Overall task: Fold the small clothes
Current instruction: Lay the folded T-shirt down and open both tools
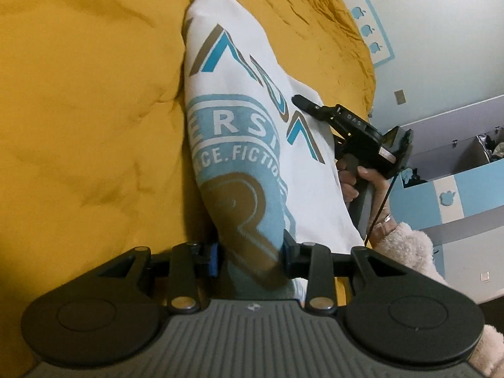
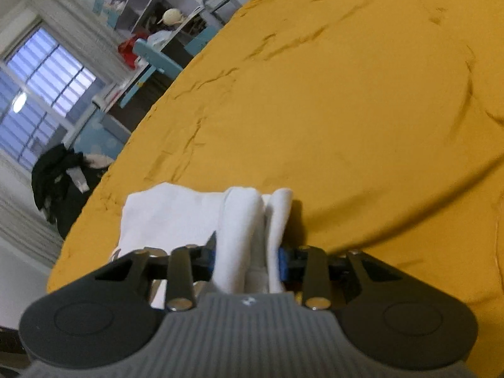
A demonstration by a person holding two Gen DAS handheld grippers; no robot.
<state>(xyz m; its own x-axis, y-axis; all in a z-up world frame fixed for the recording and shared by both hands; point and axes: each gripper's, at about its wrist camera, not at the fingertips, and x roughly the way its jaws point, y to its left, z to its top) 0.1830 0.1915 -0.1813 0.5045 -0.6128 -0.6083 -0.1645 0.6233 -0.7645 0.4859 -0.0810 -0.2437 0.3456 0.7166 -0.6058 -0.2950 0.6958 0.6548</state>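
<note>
A small white t-shirt (image 1: 239,100) with blue and brown print hangs stretched over the yellow bedspread (image 1: 88,100). My left gripper (image 1: 250,256) is shut on the shirt's near edge, bunched between the jaws. My right gripper (image 1: 299,99) shows in the left wrist view at the shirt's right side, held by a hand in a fluffy sleeve. In the right wrist view the right gripper (image 2: 247,260) is shut on white folds of the shirt (image 2: 170,217), which drape down onto the bedspread (image 2: 346,100).
The bed edge (image 2: 104,186) runs along the left of the right wrist view, with a window (image 2: 37,88), a blue chair (image 2: 154,60), shelves and dark clothes (image 2: 56,182) beyond. Blue and white cabinets (image 1: 453,176) stand to the right of the bed.
</note>
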